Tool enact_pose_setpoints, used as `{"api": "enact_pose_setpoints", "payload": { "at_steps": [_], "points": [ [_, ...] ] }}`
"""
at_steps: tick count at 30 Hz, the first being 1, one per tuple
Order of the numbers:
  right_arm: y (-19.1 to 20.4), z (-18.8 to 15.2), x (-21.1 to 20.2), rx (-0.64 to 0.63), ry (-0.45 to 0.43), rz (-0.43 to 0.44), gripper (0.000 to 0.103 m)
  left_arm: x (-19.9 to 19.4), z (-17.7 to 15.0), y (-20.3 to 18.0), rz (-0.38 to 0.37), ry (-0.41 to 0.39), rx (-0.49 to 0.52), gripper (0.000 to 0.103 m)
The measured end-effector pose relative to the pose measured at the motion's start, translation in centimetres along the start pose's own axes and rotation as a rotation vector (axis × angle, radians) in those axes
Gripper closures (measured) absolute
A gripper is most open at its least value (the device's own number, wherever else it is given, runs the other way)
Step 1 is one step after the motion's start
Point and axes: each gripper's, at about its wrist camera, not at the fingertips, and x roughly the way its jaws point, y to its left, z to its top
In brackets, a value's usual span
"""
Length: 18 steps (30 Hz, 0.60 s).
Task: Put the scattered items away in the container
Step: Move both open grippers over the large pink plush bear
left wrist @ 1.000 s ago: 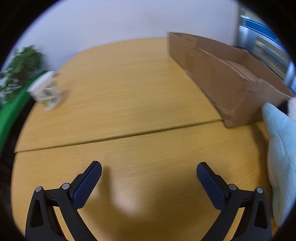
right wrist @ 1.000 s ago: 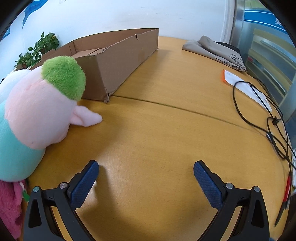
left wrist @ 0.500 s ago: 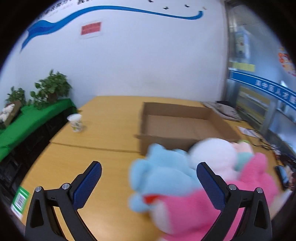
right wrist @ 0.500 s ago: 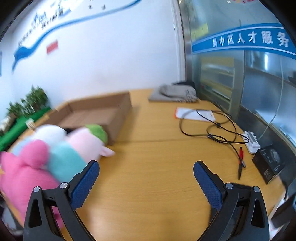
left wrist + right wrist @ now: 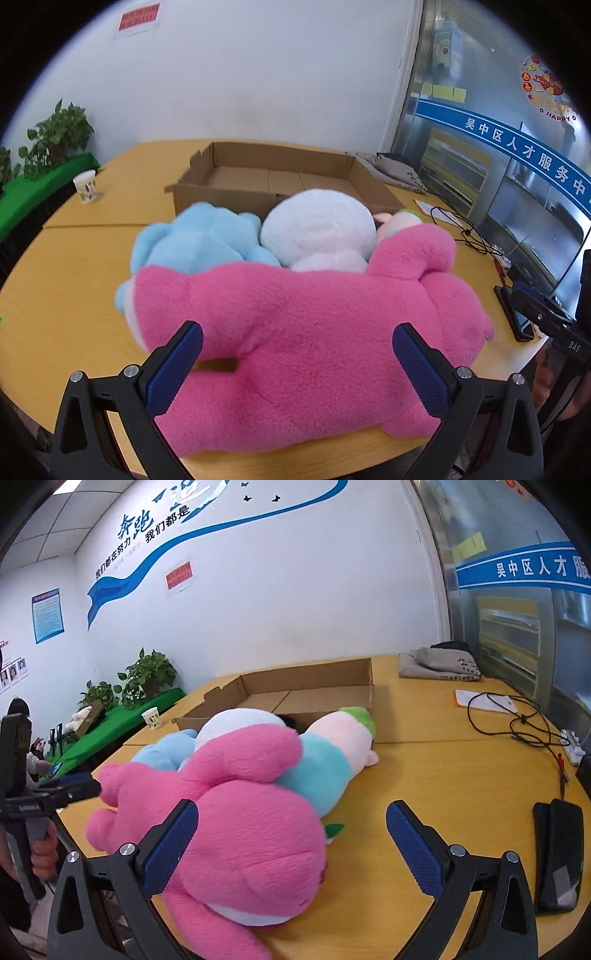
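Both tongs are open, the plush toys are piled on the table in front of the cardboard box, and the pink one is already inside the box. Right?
Not quite. The pink plush is not in the cardboard box; it lies on the table in front of it with the other plush toys, as the left wrist view shows. The rest holds: left tongs and right tongs are open.

Left gripper [image 5: 297,363]: you are pulling it back and tilting it up; the fluffy pink plush toy [image 5: 314,332] is now filling its open jaws.
Right gripper [image 5: 291,847]: you are raising it likewise, away from the tabletop.

left wrist: near, facing box [image 5: 280,177] | right wrist: rightward | shared: plush pile [image 5: 229,805]
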Motion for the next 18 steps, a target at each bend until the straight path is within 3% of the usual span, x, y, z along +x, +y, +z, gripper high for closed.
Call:
{"api": "enact_pose_setpoints", "payload": {
  "at_steps": [7, 18],
  "points": [
    [2.2, -1.1, 2.5, 0.038, 0.102, -0.087, 0.000, 1.1, -0.5, 1.5, -0.035, 0.026, -0.008, 0.001],
    [3.8, -1.4, 4.2, 0.009, 0.166, -0.198, 0.000, 1.2, -1.5, 2.3, -0.037, 0.015, -0.006, 0.001]
  ]
}}
